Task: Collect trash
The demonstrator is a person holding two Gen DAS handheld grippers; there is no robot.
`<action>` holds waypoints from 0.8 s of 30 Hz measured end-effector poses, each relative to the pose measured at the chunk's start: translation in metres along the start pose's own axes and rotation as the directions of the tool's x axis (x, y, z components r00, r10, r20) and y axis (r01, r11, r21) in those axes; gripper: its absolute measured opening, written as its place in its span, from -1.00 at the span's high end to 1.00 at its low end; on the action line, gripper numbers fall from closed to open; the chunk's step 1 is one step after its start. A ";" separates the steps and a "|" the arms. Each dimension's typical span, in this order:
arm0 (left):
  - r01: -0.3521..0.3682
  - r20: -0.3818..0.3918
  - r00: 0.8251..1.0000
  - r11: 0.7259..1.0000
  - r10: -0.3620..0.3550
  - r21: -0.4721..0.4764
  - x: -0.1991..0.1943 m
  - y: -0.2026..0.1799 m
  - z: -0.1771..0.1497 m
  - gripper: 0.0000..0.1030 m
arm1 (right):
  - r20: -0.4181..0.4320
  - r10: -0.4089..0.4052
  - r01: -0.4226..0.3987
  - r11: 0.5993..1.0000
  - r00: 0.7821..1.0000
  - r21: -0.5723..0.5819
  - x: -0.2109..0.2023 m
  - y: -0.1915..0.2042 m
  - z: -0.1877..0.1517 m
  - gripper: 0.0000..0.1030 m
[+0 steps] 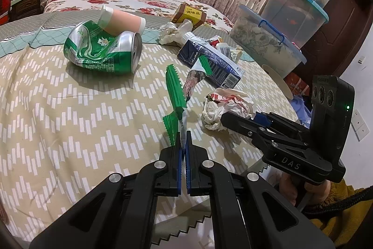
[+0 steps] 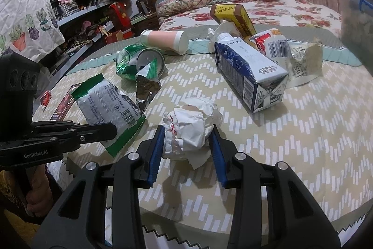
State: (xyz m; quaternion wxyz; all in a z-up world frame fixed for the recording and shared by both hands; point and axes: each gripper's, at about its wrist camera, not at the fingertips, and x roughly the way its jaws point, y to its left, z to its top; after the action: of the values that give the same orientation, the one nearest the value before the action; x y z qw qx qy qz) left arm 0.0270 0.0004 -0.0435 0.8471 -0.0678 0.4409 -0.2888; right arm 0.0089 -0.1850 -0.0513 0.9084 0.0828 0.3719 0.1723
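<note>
- Left gripper (image 1: 185,141) is clamped tight on the edge of a green-and-silver snack wrapper (image 1: 178,95); the wrapper hangs out in front of the jaws, just left of the crumpled paper ball (image 1: 227,106).
- Right gripper (image 2: 186,144) has its jaws partly closed around that paper ball, blue pads (image 2: 155,155) pressing on both its sides; ball looks pinched but rests low, near the tablecloth (image 2: 303,132).
- Rest of the trash sits beyond the paper ball: crushed green can (image 1: 102,50) far left, pink paper cup (image 1: 122,21) touching the can from behind, blue-and-white carton (image 1: 209,60) just past the ball, white tissue wad (image 1: 173,33) and yellow box (image 1: 188,14) behind the carton, more torn packets (image 2: 300,57) beside the carton.
- No bin or bag for the trash in view; can't tell where the drop-off is.
- Risk: paper ball is soft and springy, so it may squash and slide out of the pads on the lift.
- Risk: loose flap under the ball could snag or drag the cloth.
- Risk: wrapper is held only by a thin edge; foil is slick, so a quick swing may pull it free.
- Risk: both grippers are close together, so lifting at once could knock them or brush the wrapper into the ball.
</note>
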 end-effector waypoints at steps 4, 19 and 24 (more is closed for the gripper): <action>0.000 0.000 1.000 1.000 0.000 -0.001 0.000 0.000 0.000 0.96 | -0.001 0.000 0.000 1.000 1.000 0.000 0.000 0.001 0.000 0.21; -0.001 -0.001 1.000 1.000 0.001 0.000 0.000 0.000 0.000 0.96 | -0.003 0.000 0.000 1.000 1.000 -0.001 0.001 0.001 -0.001 0.21; -0.001 0.000 1.000 1.000 0.001 -0.001 0.000 0.000 0.000 0.96 | -0.003 0.000 0.000 1.000 1.000 -0.001 0.001 0.001 -0.001 0.21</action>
State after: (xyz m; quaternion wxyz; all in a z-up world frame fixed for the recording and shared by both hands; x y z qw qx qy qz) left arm 0.0269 0.0003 -0.0431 0.8471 -0.0678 0.4411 -0.2884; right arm 0.0080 -0.1835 -0.0522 0.9078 0.0822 0.3732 0.1726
